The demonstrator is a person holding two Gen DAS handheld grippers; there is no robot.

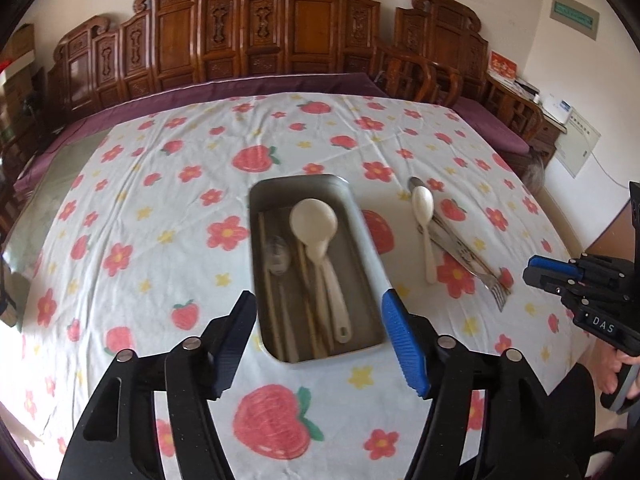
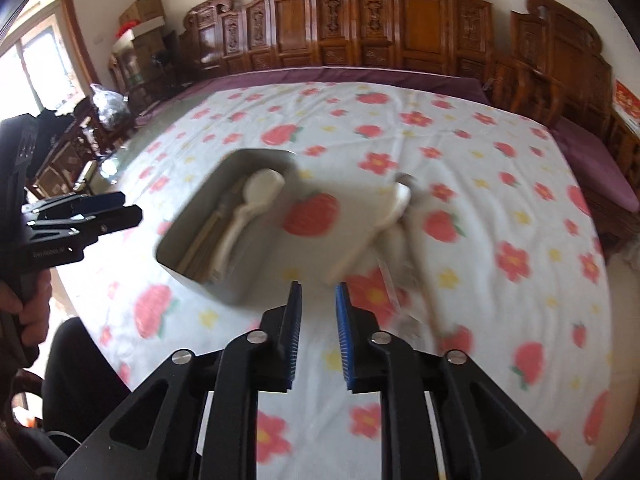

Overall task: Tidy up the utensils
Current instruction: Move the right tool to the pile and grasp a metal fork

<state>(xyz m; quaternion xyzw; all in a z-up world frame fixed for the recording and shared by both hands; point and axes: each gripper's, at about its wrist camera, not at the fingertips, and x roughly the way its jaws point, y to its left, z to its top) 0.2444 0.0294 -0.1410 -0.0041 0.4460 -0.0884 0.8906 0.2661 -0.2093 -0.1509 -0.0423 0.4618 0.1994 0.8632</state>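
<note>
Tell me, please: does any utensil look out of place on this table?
Yes. A small white spoon, a fork and another metal utensil under them lie loose in a crossed heap on the flowered tablecloth, right of the metal tray. The tray already holds a large white spoon, chopsticks and a metal spoon.

Strawberry-flower tablecloth [image 1: 132, 200], grey tray [image 1: 362, 236], white ladle [image 1: 316, 236]

My right-wrist view smears the utensils [image 2: 394, 232] beside the tray [image 2: 240, 296] into streaks, chopstick ends in tray blurred, right tongs [image 1: 532, 276] cut off by frame edge
</note>
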